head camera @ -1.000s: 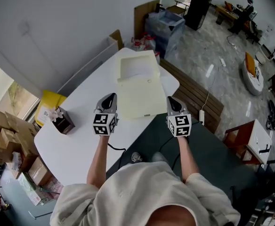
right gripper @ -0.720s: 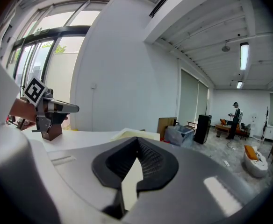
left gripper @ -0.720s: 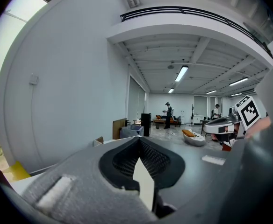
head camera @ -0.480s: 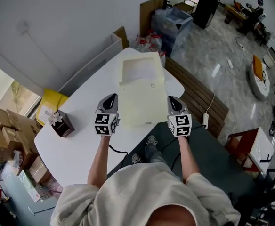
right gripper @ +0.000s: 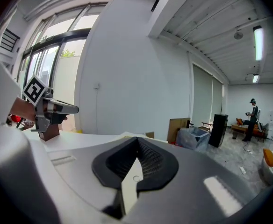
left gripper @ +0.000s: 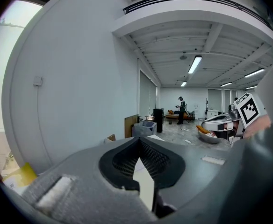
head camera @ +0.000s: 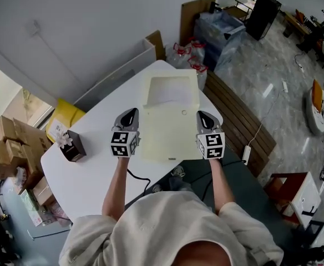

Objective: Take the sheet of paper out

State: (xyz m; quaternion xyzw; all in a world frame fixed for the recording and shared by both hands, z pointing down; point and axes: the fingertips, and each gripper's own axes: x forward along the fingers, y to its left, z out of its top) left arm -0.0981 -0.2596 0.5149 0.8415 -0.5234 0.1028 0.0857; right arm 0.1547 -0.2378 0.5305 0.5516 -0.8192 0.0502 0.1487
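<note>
The task is at its approach step, with nothing gripped yet. The cream folder [head camera: 170,129] lies flat on the white table [head camera: 90,170], its flap folded open on the far side. The sheet of paper [head camera: 165,93] shows as a paler rectangle at that far end, apparently still tucked in the folder's mouth. The left gripper [head camera: 130,113] hovers at the folder's left edge and the right gripper [head camera: 202,115] at its right edge, both pointing away from the person and tilted slightly down. Each gripper's own view shows its claw closed, pads meeting at the tip with nothing between them; only table and folder show through the gap below. The next move likely calls for carrying one gripper on to the far end and parting its jaws to pinch the exposed paper edge. The other would press the folder body down so it does not slide along with the sheet. Compared with a second ago, both grippers have moved farther over the table, from the folder's near corners to alongside its middle. The folder now sits closer and squarer in the head view; the small brown box [head camera: 73,147] at the left is unmoved.
</note>
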